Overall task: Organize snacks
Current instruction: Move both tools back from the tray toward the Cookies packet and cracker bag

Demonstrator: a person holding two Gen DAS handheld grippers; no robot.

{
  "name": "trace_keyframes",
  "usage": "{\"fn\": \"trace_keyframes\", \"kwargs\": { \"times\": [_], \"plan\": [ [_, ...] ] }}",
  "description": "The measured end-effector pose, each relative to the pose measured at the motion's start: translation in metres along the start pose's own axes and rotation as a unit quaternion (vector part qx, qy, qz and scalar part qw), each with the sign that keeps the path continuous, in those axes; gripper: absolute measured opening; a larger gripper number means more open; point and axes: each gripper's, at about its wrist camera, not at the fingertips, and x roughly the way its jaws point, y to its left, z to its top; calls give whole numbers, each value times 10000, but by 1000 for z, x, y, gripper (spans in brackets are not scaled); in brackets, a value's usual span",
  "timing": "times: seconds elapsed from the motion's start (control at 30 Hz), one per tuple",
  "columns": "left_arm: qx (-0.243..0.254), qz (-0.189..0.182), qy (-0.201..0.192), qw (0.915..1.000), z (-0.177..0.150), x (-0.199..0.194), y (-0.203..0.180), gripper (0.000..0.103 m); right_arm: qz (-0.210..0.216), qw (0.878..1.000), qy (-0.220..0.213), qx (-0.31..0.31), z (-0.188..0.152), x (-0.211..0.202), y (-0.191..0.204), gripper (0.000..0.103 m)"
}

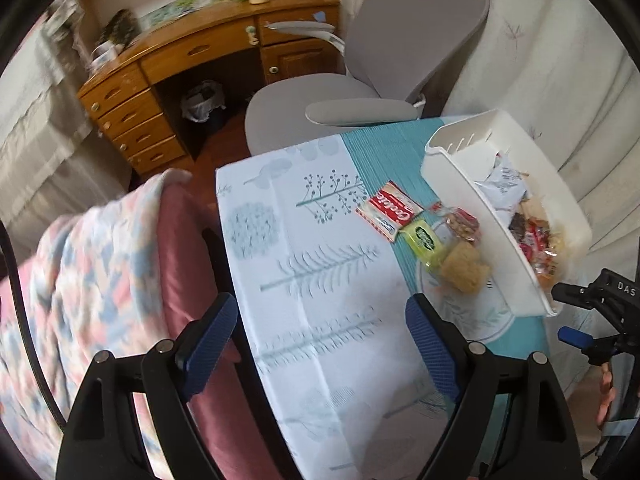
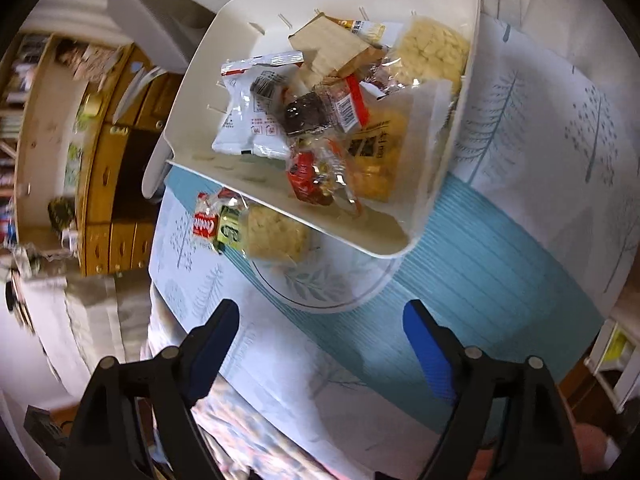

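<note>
Both tools, left (image 1: 320,344) and right (image 2: 320,344), gape wide and empty above the tree-print clothed table (image 1: 320,280); the white plastic bin (image 2: 192,92) seems full of wrapped snacks.

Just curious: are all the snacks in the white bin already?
No, three snack packets lie on the tablecloth beside the white bin.

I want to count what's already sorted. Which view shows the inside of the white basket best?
The right wrist view: it looks down into the white basket, so the packets inside lie in plain sight. The left wrist view sees the basket from the side near the frame edge; its near wall hides much of the contents.
</note>
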Motion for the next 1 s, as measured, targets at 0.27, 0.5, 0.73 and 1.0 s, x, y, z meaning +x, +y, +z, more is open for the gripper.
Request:
{"fn": "trace_keyframes", "kwargs": {
  "times": [0.27,0.5,0.73,1.0],
  "plan": [
    [842,-7,239,9962,54,61,-20,85,21,9975,-241,665,-2,37,15,86],
    [1282,-251,353,9908,86,122,-47,85,2,9975,-464,536,-3,67,32,86],
    [1558,-513,545,9850,97,182,-81,85,-219,9966,-757,258,-2,97,45,86],
    [1752,-496,667,9810,91,224,-105,85,-771,9937,-807,77,3,127,51,86]
  ]
}}
